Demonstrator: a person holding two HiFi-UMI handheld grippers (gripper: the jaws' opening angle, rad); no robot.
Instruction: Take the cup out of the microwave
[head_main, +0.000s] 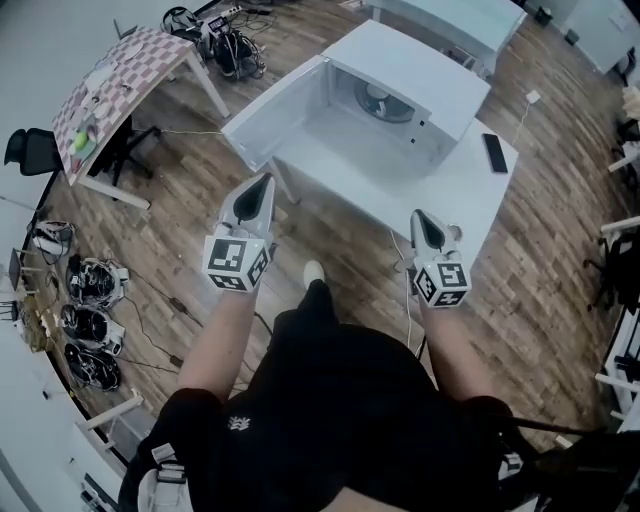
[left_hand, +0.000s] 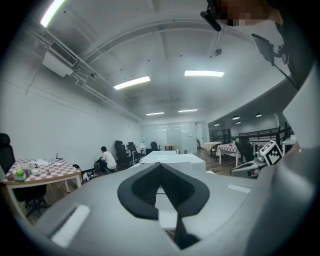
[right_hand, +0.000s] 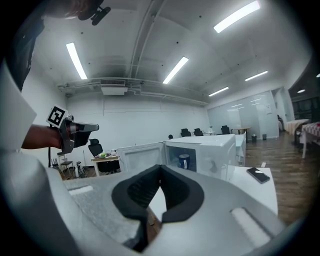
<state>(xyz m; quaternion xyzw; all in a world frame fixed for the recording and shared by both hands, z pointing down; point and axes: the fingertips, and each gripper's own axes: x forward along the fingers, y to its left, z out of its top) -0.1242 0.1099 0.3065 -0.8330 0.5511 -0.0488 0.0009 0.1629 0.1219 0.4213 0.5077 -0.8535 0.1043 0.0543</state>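
A white microwave (head_main: 420, 75) stands on a white table (head_main: 470, 205) with its door (head_main: 272, 118) swung open to the left. In the right gripper view a dark blue cup (right_hand: 184, 161) stands upright inside the open microwave (right_hand: 212, 150). My left gripper (head_main: 266, 181) hovers just short of the open door, its jaws shut with nothing between them. My right gripper (head_main: 417, 215) hangs over the table's front edge, also shut and empty. Both point toward the microwave. The left gripper view shows my left gripper (left_hand: 161, 165) level with the microwave's top (left_hand: 172, 159).
A black phone (head_main: 495, 153) lies on the table right of the microwave. A checkered table (head_main: 120, 85) with a black chair (head_main: 28, 150) stands at far left, and bags and cables lie on the wooden floor (head_main: 90, 320). A person (left_hand: 107, 159) sits far off.
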